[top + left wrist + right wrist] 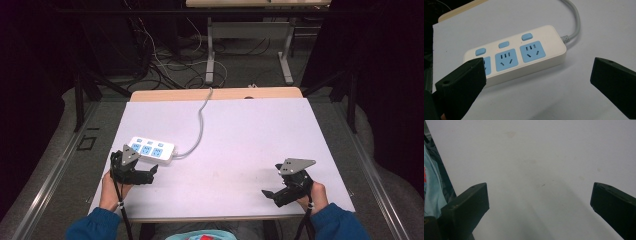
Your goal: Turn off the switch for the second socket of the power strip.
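Wide white table (240, 145): white plastic power strip w/ blue sockets (150, 149) is seen at its left, long axis running left-right, grey cord trailing toward the far edge. Left gripper (152, 174) is held just beside it, jaws spread, nothing gripped; strip lies just ahead. Right gripper (268, 194) is parked well apart, also spread & empty.

You have one white power strip (151, 149) at nine o'clock on the table (240, 135), with three blue sockets (506, 59) and three blue buttons (504, 45), plus one grey cord (201, 122) running toward twelve o'clock.
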